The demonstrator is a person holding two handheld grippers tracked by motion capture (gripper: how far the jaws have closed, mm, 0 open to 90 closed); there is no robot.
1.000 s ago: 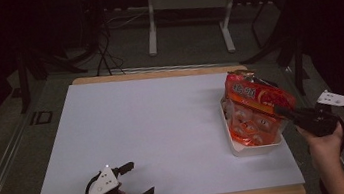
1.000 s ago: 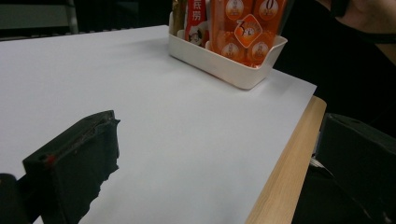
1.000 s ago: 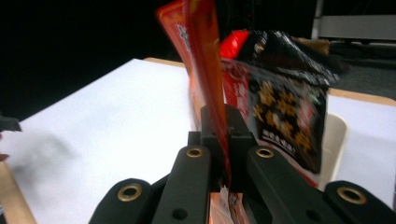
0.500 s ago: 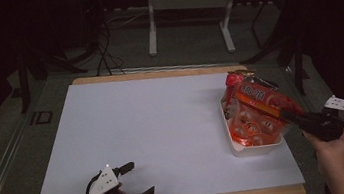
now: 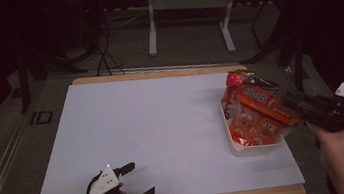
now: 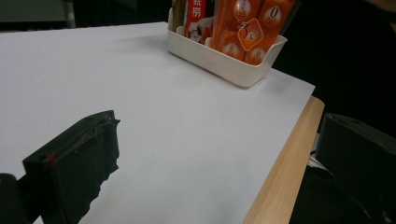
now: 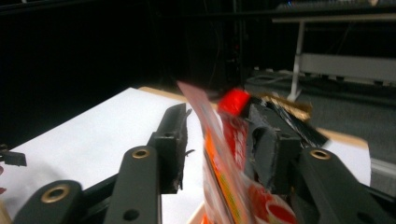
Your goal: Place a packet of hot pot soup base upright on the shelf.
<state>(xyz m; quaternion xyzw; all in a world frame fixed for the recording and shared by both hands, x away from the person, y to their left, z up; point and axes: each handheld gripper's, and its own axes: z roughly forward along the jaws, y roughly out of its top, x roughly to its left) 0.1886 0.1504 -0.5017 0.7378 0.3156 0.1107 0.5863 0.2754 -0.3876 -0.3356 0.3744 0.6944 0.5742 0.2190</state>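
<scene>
While the left claw point(image 5: 138, 181) rests released at the tabletop's point(image 5: 153, 124) near edge, the right claw point(image 5: 289, 103) stands parted around an orange packet point(image 5: 261, 103); that packet leans over the white tray point(image 5: 255, 147). Dark stands point(image 5: 187, 19) crowd the floor behind.

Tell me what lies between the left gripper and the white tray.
Nothing: in the high view, bare white sheet separates the left gripper from the white tray.

Snack packets point(image 5: 256, 116) upright in a tray point(image 5: 252, 148) on the table's point(image 5: 163, 123) right side, near its front edge.
</scene>
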